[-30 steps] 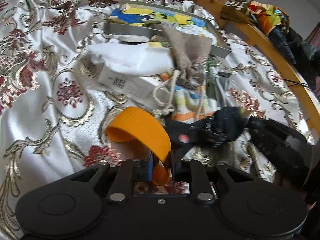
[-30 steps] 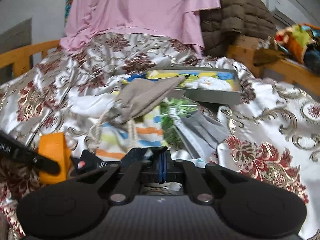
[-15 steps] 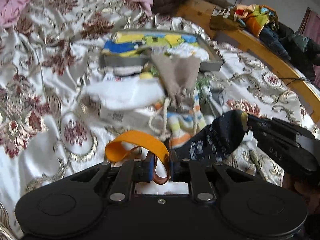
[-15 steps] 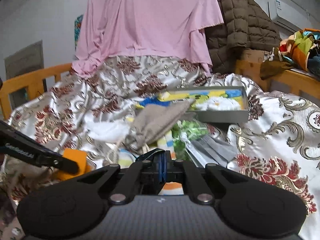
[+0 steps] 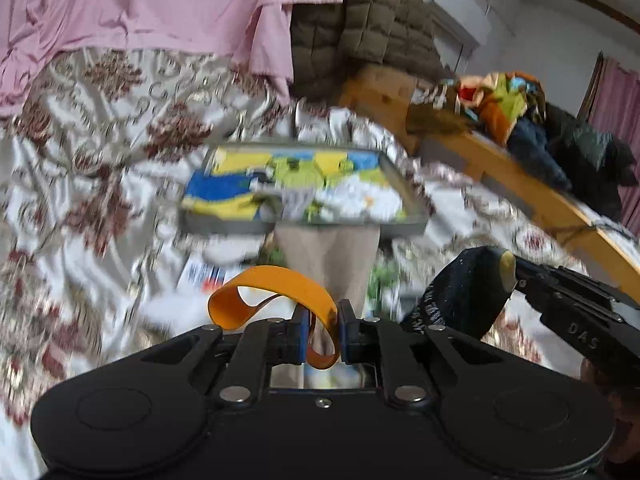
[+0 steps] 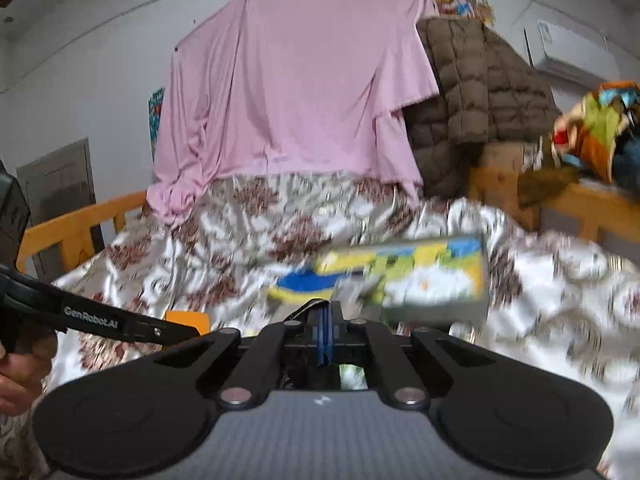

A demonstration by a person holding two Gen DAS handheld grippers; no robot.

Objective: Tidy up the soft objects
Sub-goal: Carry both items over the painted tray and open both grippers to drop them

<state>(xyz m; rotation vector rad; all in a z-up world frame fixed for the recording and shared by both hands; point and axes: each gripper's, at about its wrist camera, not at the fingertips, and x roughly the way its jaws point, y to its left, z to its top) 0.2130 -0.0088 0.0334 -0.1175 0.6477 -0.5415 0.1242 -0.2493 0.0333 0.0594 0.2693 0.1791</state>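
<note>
— What has the left gripper [image 5: 322, 336] got?

— An orange band [image 5: 276, 286]. The jaws are nearly together, with the band's near end pinched between them. The rest curls up and away to the left in a loop, so its long run lies roughly left to right, standing on edge above the bedspread [image 5: 80, 200].

— And the right gripper [image 6: 323, 334]?

— Jaws fully together, clamped on a dark sock [image 5: 464, 298]. From the left side you see the sock stretched from that gripper's tip, its yellowish end at the jaws, and sloping down towards the left gripper. Its long axis runs from upper right to lower left.

— Do the two things touch?

— I cannot tell; the sock's low end passes behind the left gripper's body.

— Where are they relative to the tray?

— Both are on the near side of the tray [image 5: 412, 206], which lies further off on the bedspread with bright yellow, blue and green cloth inside. A grey-brown pouch [image 5: 336, 256] hangs over the tray's near edge, between it and the band.

— Anything behind?

— A pink sheet [image 6: 296, 92] hangs on the far wall, and a brown quilted jacket [image 6: 476, 92] is just right of it.
</note>
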